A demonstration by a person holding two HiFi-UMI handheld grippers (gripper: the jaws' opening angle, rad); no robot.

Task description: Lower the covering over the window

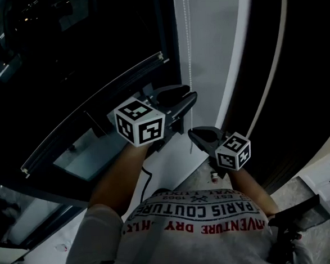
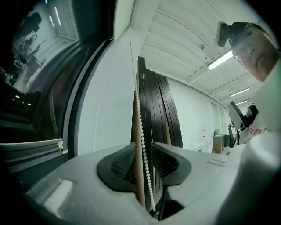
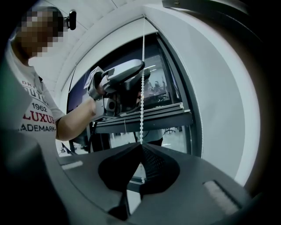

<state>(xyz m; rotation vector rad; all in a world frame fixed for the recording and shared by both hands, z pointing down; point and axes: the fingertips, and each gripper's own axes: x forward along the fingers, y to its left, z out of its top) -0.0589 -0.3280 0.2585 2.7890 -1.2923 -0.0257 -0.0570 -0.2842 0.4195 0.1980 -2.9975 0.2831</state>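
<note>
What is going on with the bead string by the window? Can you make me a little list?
place: beside a dark window
string: white bead chain, hanging down
left tool: open, the bead chain runs between its jaws, not pinched
right tool: shut on the bead chain, below the left tool
</note>
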